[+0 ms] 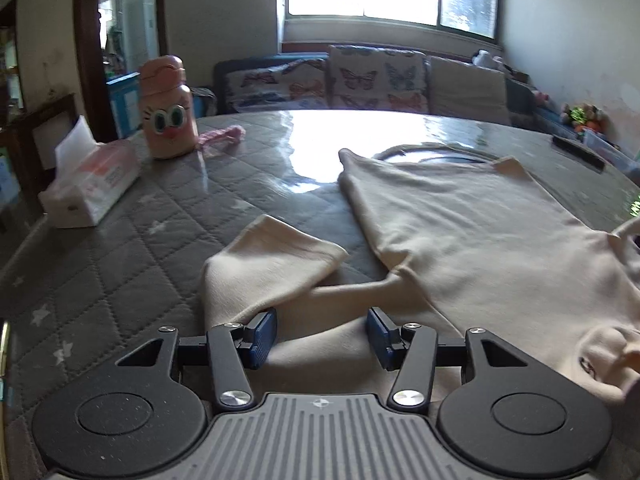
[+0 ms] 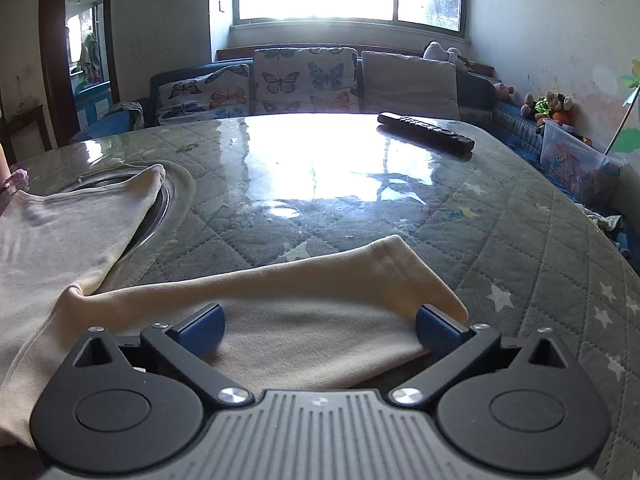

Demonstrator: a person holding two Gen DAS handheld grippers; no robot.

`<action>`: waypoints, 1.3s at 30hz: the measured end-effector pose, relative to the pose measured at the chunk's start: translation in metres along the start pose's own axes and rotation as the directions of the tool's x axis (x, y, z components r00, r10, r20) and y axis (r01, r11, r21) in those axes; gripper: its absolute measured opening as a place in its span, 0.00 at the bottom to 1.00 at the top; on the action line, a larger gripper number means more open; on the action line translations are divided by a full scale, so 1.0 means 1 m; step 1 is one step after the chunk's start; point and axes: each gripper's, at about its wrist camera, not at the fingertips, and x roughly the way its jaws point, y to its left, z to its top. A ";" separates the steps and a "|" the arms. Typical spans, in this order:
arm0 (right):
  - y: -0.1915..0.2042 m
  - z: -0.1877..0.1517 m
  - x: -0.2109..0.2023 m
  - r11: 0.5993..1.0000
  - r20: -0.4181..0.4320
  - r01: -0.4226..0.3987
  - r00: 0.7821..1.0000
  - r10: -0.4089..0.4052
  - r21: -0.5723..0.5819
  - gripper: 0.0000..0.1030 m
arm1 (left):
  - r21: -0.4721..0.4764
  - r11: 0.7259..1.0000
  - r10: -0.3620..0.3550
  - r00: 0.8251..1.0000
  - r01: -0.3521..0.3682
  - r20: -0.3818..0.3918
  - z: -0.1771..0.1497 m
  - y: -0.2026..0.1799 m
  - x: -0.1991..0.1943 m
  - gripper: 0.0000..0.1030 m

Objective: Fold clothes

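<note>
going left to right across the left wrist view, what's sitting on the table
tissue box → pink cartoon bottle → pink cloth → cream shirt's left sleeve → shirt body → dark remote at the far right edge.

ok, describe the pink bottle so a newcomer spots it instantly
On the quilted grey table, look to the far left edge. Behind the tissue box stands the pink bottle, upright. It alone has a cartoon face with big green eyes.
</note>
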 end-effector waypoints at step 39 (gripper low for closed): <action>0.000 -0.001 0.002 1.000 -0.003 -0.002 1.000 0.002 0.005 1.00 | -0.108 0.949 0.298 0.954 -0.296 0.004 0.027 0.087 0.049 0.61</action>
